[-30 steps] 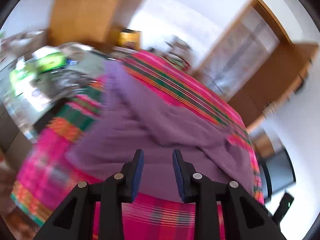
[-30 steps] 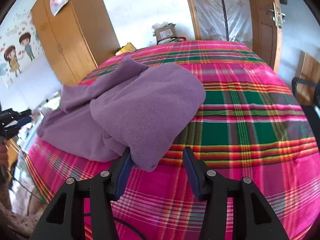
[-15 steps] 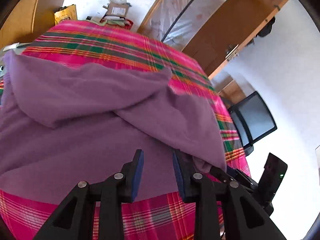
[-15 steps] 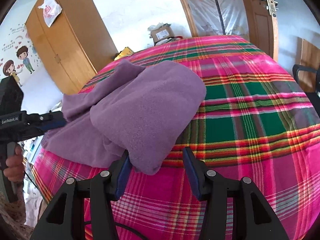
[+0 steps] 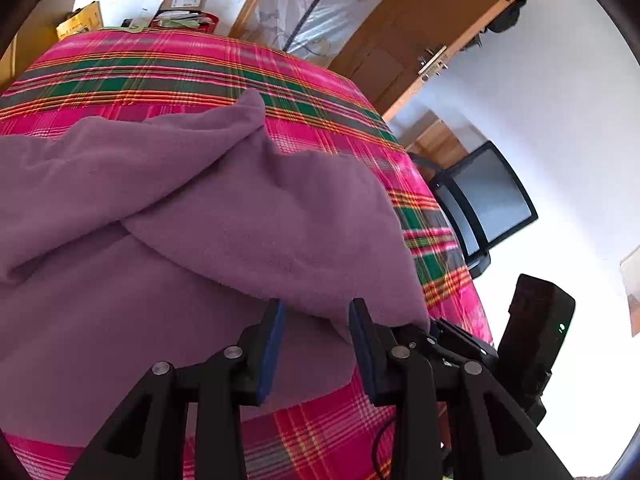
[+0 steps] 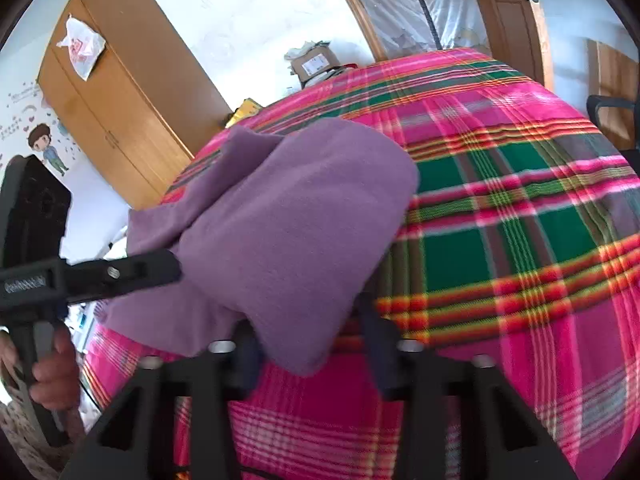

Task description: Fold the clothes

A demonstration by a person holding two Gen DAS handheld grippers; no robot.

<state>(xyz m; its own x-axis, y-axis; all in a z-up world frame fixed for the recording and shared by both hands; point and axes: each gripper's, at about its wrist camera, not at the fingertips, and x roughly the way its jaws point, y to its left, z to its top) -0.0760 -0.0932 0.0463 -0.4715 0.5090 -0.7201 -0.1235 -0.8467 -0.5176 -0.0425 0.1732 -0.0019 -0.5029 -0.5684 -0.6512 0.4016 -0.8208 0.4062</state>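
Observation:
A purple fleece garment [image 5: 200, 220] lies bunched on the pink plaid bed cover [image 5: 160, 68], with one flap folded over the rest. My left gripper [image 5: 316, 320] is open at the flap's near edge, and the cloth sits just ahead of its blue pads. In the right wrist view the garment [image 6: 288, 232] hangs a rounded corner down between the fingers of my right gripper [image 6: 314, 344], which stands wide open around it. The cloth partly hides both of the right gripper's fingertips. A hand [image 6: 52, 364] holds the left tool at the garment's left side.
The bed cover [image 6: 520, 240] stretches bare to the right of the garment. A wooden wardrobe [image 6: 120, 120] stands at the left, and cardboard boxes [image 5: 180, 0] sit beyond the bed's far end. A black office chair [image 5: 480, 208] and a wooden door [image 5: 400, 40] are at the right.
The left gripper swung right and closed in on the flap's edge. The right gripper moved forward, so the garment's corner now hangs between its fingers. Both stayed open.

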